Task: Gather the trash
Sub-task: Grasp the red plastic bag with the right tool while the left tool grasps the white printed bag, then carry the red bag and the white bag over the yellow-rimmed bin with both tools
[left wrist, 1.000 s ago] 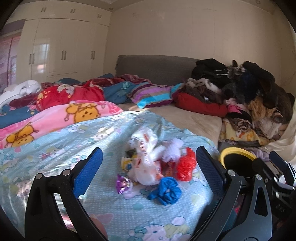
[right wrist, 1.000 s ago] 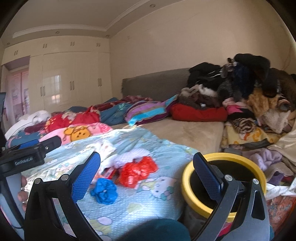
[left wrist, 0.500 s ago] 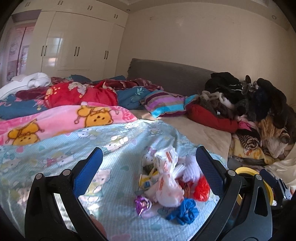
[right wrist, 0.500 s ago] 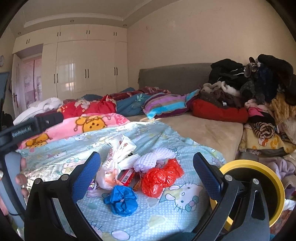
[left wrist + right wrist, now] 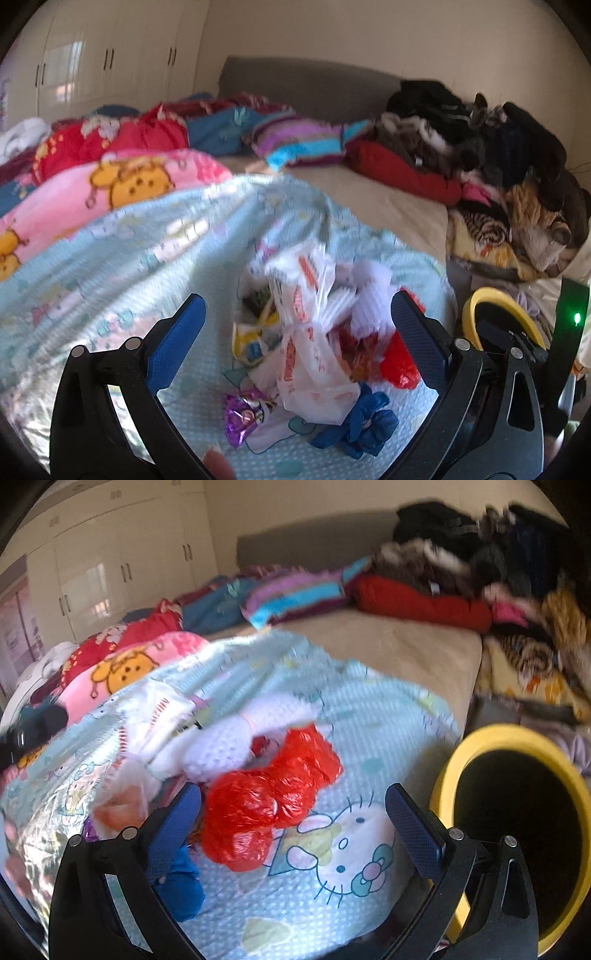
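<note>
Crinkling at the quilted blanket's (image 5: 362, 723) edge, a shiny red plastic bag (image 5: 266, 805) is framed by the right gripper (image 5: 293, 818), fingers spread apart and empty; the left gripper (image 5: 297, 332) is likewise spread around a knotted white bag (image 5: 314, 354).

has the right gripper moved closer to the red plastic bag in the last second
Yes. In the right wrist view the red plastic bag now sits large between the open right gripper, which has advanced toward the trash pile; the yellow-rimmed bin slid right.
</note>
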{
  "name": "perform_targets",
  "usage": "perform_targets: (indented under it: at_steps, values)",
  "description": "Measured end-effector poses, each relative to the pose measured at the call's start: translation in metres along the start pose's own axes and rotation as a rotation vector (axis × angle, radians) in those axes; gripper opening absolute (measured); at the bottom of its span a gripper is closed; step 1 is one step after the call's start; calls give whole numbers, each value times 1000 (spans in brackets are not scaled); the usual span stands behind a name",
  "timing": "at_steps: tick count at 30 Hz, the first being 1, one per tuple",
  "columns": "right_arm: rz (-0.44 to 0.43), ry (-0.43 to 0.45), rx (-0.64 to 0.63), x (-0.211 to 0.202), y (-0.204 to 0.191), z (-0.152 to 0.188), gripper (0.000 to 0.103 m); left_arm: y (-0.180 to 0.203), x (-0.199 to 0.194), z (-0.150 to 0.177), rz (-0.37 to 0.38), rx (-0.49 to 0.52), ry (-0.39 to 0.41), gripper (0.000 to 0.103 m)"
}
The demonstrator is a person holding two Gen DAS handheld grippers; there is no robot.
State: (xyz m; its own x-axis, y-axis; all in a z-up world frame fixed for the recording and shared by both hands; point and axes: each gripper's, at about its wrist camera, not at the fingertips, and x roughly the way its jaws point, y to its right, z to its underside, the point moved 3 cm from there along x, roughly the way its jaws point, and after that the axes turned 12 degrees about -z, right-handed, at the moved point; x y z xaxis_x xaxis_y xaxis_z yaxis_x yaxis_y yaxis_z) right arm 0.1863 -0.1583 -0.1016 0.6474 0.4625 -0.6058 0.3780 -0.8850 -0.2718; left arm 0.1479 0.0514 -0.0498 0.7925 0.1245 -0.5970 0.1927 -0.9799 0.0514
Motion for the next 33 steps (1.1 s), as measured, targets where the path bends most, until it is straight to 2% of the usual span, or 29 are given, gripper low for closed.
perform_targets:
  at_steps: [5, 7, 9, 11, 16, 18, 21, 26, 30, 33]
  values:
    - [-44, -66, 27, 24, 2, 1, 96, -2, 19, 24, 39, -50, -92, 92]
    - [-67, -94, 35, 30, 1, 1, 89, -1, 21, 31, 51, -46, -106, 92]
    - [-96, -124, 55, 37, 0, 3, 72, 1, 23, 38, 57, -42, -124, 92]
    - [-120, -139, 78, 41, 0, 6, 62, 2, 24, 41, 67, -41, -142, 91]
    - [-142, -115, 87, 33, -2, 10, 44, 3, 28, 50, 72, -42, -161, 72]
    - [-141, -100, 87, 27, 0, 11, 37, 2, 32, 53, 73, -52, -180, 55]
    - [-143, -75, 83, 18, 1, 11, 28, 3, 34, 58, 76, -62, -208, 41]
    - [-153, -31, 64, 2, 2, 10, 23, -5, 20, 51, 69, -76, -145, 31]
    - [-166, 3, 37, -11, -2, 9, 22, -13, 1, 34, 80, -100, -72, 30]
    - [-176, 19, 34, -19, -3, 7, 22, -13, -9, 25, 88, -110, -48, 30]
